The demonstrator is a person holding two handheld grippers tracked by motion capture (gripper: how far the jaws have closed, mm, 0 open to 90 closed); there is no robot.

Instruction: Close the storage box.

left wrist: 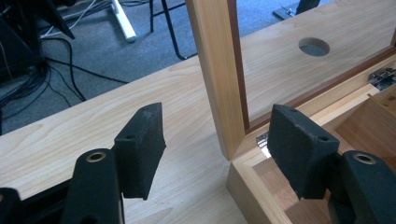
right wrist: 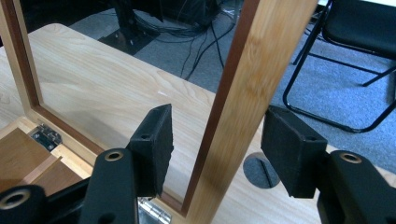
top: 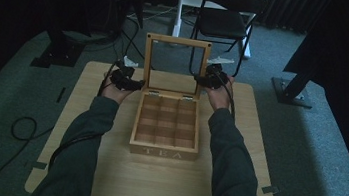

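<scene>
Straddling the raised lid (top: 175, 65) of the tea box (top: 166, 127) is where I have both tools right now; the box sits in the middle of the table (top: 102, 180) with its nine empty compartments showing, and the lid stands upright on its hinges at the far edge, a wooden frame around a clear pane.

Seen from my left gripper (left wrist: 217, 140), the lid's left upright rail (left wrist: 217, 79) rises straight ahead between the two pads, a little nearer the right-hand one; the jaws stand wide apart and touch nothing I can see; the box corner lies just below and beyond the right pad.

From my right gripper (right wrist: 217, 140), the lid's other upright rail (right wrist: 254, 93) runs up between its pads too, slanted in that camera; those jaws are likewise spread, with a gap on each side of the wood; a hinge (right wrist: 45, 136) sits down and to the left.

So the long axis of each rail is vertical, crossing the line between the pads, and each rail is already inside its own gripper's mouth; neither hand is clearly nearer. I judge the next move to be closing on the rails and swinging the lid toward me; pinching unevenly could twist the frame on its hinges.

Beyond the lid, a black chair (top: 227, 19) stands on the grey carpet.
</scene>
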